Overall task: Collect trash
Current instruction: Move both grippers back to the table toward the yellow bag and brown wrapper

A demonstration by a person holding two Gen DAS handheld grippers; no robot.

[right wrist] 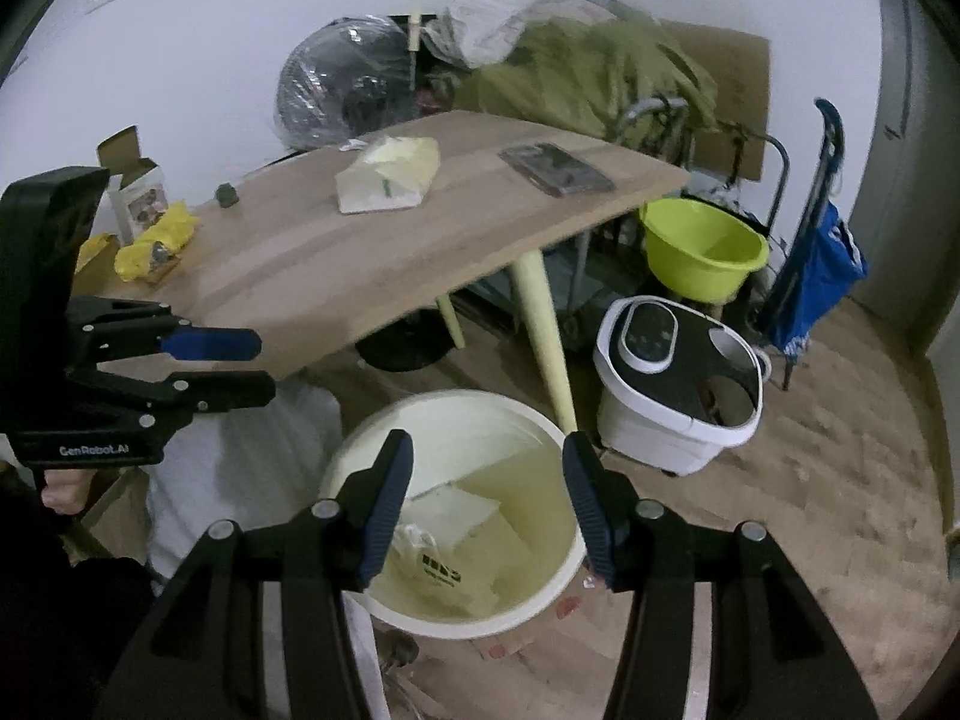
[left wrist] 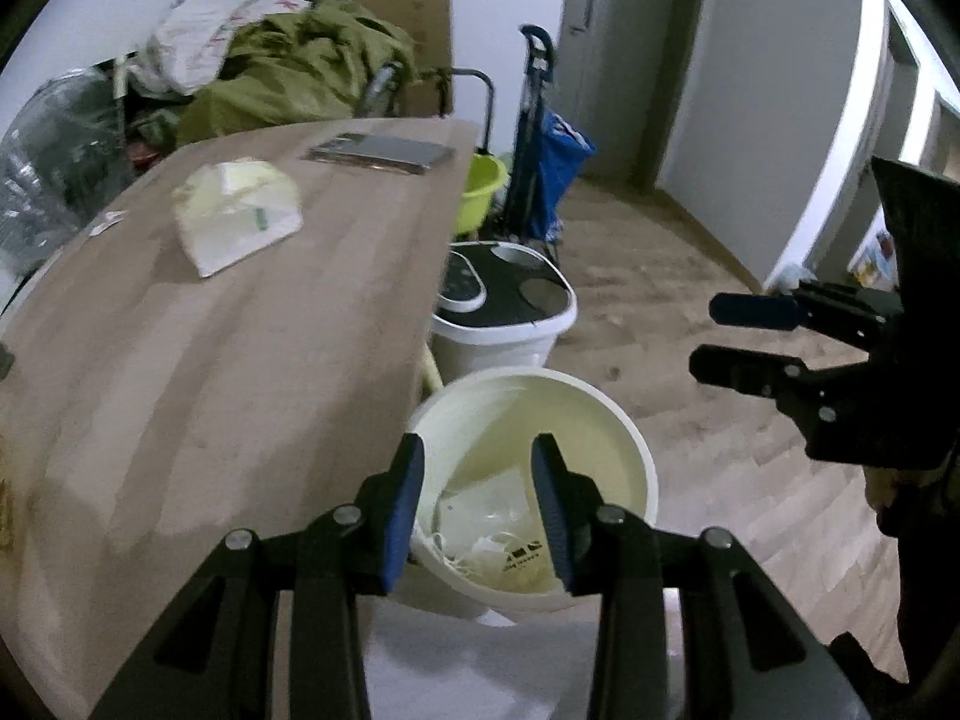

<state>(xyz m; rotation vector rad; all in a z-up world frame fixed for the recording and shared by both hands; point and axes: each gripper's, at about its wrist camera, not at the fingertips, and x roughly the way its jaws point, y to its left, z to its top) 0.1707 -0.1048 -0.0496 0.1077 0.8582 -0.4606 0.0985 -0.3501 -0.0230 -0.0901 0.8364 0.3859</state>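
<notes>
Biggest thing here is the wooden table [right wrist: 336, 264], with pale legs and a messy pile of olive fabric [right wrist: 600, 78] behind it; next to the table's edge on the floor sits the white trash bucket [left wrist: 600, 420], already holding crumpled white paper and a plastic bag [right wrist: 444, 570]; a white foot-spa tub with a black lid [right wrist: 678, 384] stands just beside the bucket, a lime green basin [right wrist: 702, 246] further back. On the tabletop there's a pale paper bag [right wrist: 387, 177] lying flat near the middle, a dark flat packet [right wrist: 558, 171] toward the far end, and some yellow wrapper stuff [right wrist: 156, 240] at the other end; so there's trash both in the bucket and up on the table. Left gripper [left wrist: 477, 510] hangs over the bucket mouth, jaws parted, nothing between the pads; right gripper [right wrist: 489, 504] same deal, spread apart above the bucket and carrying nothing; each one shows up side-on in the other's view, also gapped.
</notes>
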